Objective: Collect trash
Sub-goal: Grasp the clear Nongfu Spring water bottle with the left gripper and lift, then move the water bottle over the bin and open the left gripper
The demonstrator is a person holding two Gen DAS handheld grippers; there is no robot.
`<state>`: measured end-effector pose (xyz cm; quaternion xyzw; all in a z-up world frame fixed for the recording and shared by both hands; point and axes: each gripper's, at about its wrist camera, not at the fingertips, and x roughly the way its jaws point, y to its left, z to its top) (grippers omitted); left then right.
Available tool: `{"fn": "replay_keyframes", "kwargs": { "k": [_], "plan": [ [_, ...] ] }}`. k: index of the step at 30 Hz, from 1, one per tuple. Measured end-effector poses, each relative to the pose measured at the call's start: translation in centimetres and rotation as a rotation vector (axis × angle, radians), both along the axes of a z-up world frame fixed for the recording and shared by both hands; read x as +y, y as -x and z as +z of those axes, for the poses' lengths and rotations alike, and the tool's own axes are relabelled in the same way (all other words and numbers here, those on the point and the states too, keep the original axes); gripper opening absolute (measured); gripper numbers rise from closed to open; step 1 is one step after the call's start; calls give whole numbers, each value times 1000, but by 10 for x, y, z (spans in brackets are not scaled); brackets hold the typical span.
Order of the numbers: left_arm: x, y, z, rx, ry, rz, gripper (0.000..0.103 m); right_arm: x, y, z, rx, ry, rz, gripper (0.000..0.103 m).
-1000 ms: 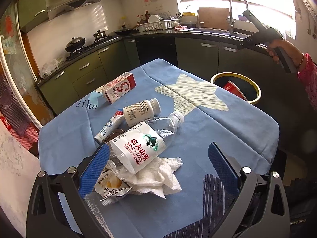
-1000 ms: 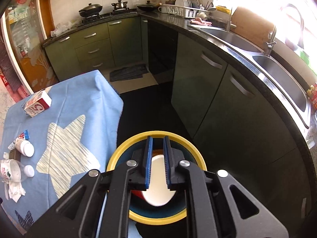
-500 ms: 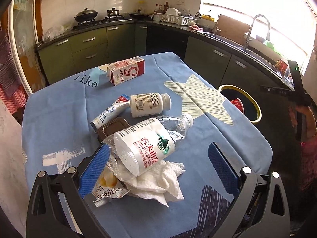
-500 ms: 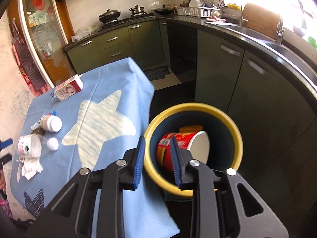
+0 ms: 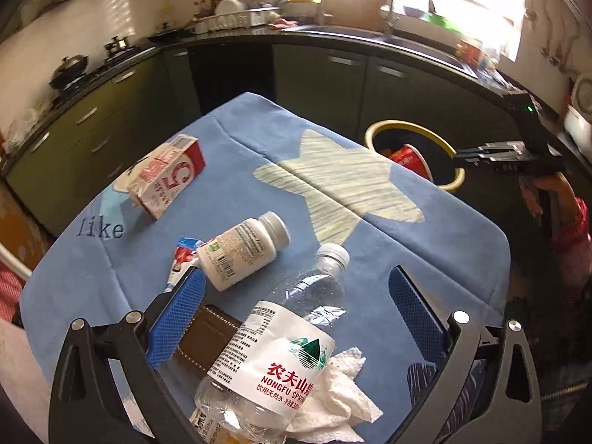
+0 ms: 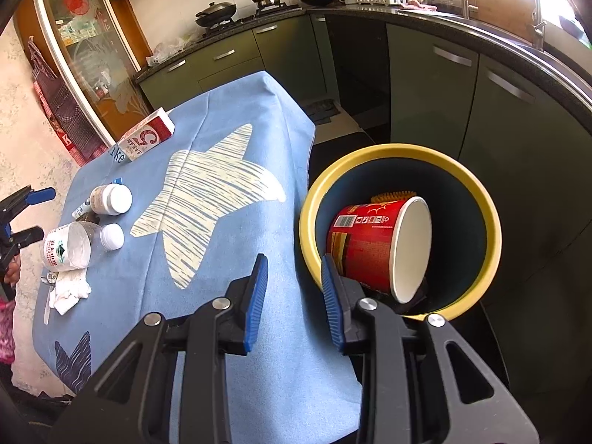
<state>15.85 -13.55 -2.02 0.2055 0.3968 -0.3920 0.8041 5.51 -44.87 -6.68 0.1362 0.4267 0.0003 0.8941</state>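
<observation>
My left gripper (image 5: 296, 285) is open wide, low over the blue tablecloth (image 5: 425, 236). A crushed clear water bottle (image 5: 292, 351) lies between its fingers, untouched by the pads. Beside the bottle lie a white tissue (image 5: 333, 396), a brown flat case (image 5: 207, 336), a white pill bottle (image 5: 244, 249), a small tube (image 5: 183, 259) and a red-and-white carton (image 5: 166, 177). My right gripper (image 6: 294, 264) is open and empty, above the table's edge next to the yellow-rimmed bin (image 6: 307, 222). A red paper cup (image 6: 366, 244) lies on its side inside the bin.
Dark green kitchen cabinets (image 6: 425, 85) and a black counter with a sink (image 5: 370, 33) curve behind the table and bin. A glass-fronted cabinet (image 6: 85, 48) stands at the far left. A dark floor gap separates the table from the cabinets.
The right gripper opened and let go of the red cup, which now lies in the bin, then drew back toward the table edge. The left gripper moved in over the water bottle.
</observation>
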Motion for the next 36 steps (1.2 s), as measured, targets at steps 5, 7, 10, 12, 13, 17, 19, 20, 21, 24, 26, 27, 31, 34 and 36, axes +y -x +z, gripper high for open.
{"fn": "replay_keyframes", "kwargs": {
  "k": [5, 7, 10, 12, 13, 17, 19, 20, 21, 24, 26, 27, 31, 34, 36],
  "plan": [
    [-14, 0, -20, 51, -128, -154, 97, 3, -7, 0, 5, -7, 17, 31],
    [-17, -1, -28, 59, -180, -191, 97, 6, -10, -2, 9, -12, 27, 32],
    [-22, -2, -42, 81, -236, -228, 97, 8, -14, -5, 20, -13, 37, 32],
    [-24, -2, -48, 87, -265, -251, 96, 10, -16, -7, 28, -16, 43, 32],
    [-24, -1, -52, 89, -282, -261, 94, 10, -18, -8, 32, -18, 46, 32],
    [-26, 0, -65, 102, -327, -284, 88, 11, -23, -11, 41, -20, 53, 36],
    [-27, 0, -69, 103, -346, -287, 78, 11, -26, -12, 42, -25, 55, 36],
    [-27, -1, -71, 104, -354, -285, 75, 11, -27, -13, 43, -27, 56, 36],
    [-27, -2, -73, 107, -358, -283, 71, 12, -27, -14, 44, -30, 58, 36],
    [-26, -6, -74, 126, -360, -269, 68, 12, -29, -18, 51, -39, 64, 36],
    [-26, -6, -74, 123, -365, -262, 68, 11, -29, -19, 52, -44, 64, 36],
    [-27, -6, -73, 115, -369, -252, 67, 11, -28, -19, 52, -45, 64, 36],
    [-28, -4, -61, 94, -351, -229, 66, 8, -24, -18, 38, -60, 59, 36],
    [-29, -1, -43, 82, -336, -225, 66, 3, -18, -16, 24, -67, 48, 36],
    [-33, 4, -33, 65, -336, -229, 66, -2, -12, -14, 14, -69, 36, 36]
  ]
}}
